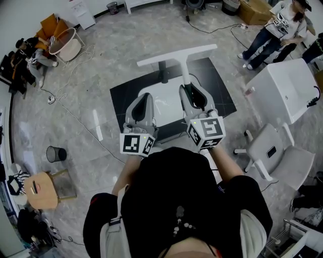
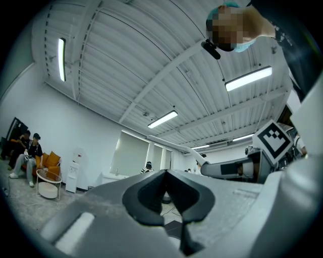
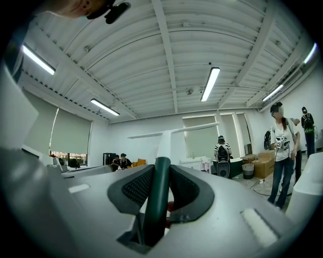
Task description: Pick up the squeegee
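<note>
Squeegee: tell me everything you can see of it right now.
The squeegee is T-shaped: a long white crossbar on a white shaft that ends in a dark green handle. It looks like plastic. The right gripper is shut on the handle, a pad pressing each side, and holds it in the air, crossbar pointing away from the person. Nothing else touches it.

black bin (image 1: 55, 153) | wooden stool (image 1: 44, 194) | white chair (image 1: 275, 150) | cardboard box (image 1: 255, 10)

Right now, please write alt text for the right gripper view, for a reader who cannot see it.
The right gripper is closed on the dark green handle of the squeegee; its white blade stands crosswise above. People stand in the room behind.
</note>
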Motion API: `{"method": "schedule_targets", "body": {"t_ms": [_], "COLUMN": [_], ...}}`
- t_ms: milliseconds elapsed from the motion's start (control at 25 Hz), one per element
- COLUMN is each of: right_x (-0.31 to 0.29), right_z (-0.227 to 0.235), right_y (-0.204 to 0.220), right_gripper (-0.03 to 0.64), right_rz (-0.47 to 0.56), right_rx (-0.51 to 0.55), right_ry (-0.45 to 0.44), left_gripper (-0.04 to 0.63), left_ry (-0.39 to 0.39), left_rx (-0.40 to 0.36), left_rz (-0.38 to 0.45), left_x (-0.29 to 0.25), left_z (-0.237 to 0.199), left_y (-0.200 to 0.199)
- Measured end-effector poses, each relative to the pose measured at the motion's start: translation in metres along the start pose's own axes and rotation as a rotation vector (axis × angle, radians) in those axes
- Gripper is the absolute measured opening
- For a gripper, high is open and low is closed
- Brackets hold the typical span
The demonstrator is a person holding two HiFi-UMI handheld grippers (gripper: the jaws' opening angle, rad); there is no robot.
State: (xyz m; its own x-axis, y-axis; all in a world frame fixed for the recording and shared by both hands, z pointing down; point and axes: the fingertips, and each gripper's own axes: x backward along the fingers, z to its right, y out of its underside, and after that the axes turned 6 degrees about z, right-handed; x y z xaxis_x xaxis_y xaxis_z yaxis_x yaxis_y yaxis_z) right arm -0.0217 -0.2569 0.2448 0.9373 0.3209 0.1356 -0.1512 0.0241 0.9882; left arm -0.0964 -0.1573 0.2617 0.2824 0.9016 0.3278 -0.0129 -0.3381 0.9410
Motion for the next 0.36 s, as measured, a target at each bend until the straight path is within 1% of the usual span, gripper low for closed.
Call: {"method": "schedule_targets", "body": {"t_ms": [360], "right_x": [-0.0067], "right_z": [-0.0091], "right_y": [0.0015], "right_gripper": [0.098], "right_rz": [-0.007], "right_rx": [0.005], "right_ry": [-0.006], "left_gripper": [0.002], "left_ry": [0.003], "left_rx": [0.0], "left_rz": [-0.002], "left_x": [-0.0001], "left_z": [-0.0077], "left_y": [-0.0022]}}
